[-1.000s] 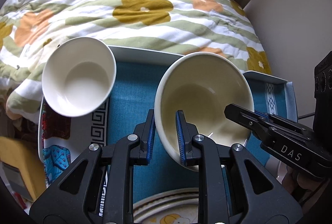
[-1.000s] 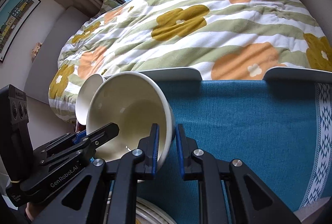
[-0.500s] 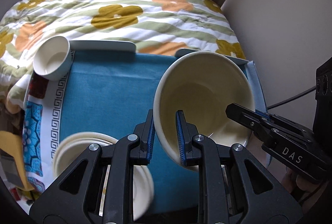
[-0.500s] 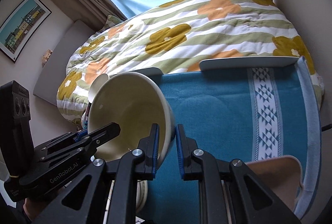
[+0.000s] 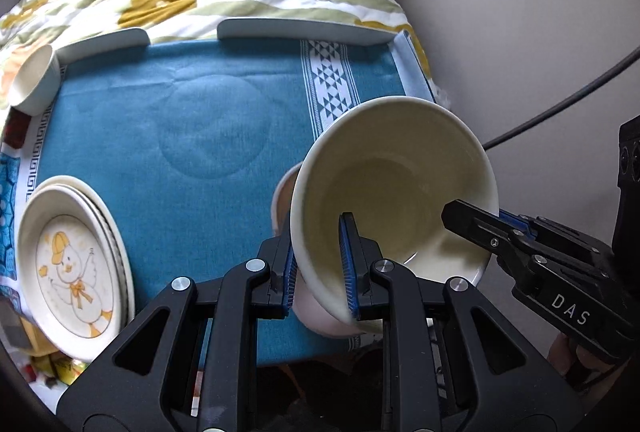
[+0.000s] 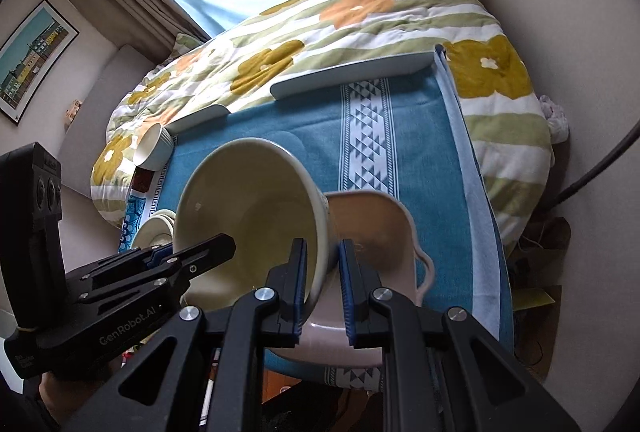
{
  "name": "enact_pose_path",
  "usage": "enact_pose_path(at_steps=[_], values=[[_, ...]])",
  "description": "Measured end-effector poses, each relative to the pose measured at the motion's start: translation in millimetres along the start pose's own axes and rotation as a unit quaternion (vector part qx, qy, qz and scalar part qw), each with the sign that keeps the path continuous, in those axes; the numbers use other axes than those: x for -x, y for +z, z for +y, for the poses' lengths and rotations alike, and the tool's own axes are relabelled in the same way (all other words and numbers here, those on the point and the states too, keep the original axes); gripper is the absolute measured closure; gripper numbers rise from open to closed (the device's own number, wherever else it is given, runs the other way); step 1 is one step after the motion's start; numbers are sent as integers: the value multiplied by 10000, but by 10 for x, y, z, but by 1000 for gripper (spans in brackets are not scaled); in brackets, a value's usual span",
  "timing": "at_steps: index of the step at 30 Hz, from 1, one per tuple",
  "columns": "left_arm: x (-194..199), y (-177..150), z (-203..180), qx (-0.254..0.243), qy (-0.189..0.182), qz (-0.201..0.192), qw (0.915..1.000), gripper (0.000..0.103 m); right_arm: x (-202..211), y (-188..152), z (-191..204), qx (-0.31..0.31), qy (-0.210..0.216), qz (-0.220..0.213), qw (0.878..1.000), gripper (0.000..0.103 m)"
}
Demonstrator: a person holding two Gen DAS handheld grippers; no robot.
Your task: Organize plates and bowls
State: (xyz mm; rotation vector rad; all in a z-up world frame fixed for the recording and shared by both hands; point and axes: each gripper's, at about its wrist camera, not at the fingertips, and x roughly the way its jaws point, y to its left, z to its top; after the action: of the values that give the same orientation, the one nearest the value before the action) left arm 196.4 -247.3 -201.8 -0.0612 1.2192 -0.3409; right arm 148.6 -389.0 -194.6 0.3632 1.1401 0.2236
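Only two bits of readable text here: "DAS" in white letters on the side of the right gripper (image 5: 472,222), seen from the left wrist view. The left gripper (image 6: 208,252) has "GenRobot.AI" printed along its black body, plus some tiny print too small to make out.

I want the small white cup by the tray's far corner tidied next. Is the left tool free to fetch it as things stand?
Probably not: the left tool is clamped on the cream bowl rim, as is the right tool. The small white cup sits unobstructed.
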Motion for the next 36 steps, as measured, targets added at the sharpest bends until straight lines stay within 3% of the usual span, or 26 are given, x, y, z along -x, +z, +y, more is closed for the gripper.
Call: enact_pose_path(at_steps=[13,25,36], values=[[-576,-54,-224,-915,448,778,9917,86,-352,-244,-339,-705,-110,327,9969,88],[-815,-6,-177,-1222,578,1055,9852,86,-508,-269,-319,-694,-328,507,9958,88],[-870,-58,-287,-1698,967,919,9764,86,-518,-321,-299,-711,-434,550,9950,88]])
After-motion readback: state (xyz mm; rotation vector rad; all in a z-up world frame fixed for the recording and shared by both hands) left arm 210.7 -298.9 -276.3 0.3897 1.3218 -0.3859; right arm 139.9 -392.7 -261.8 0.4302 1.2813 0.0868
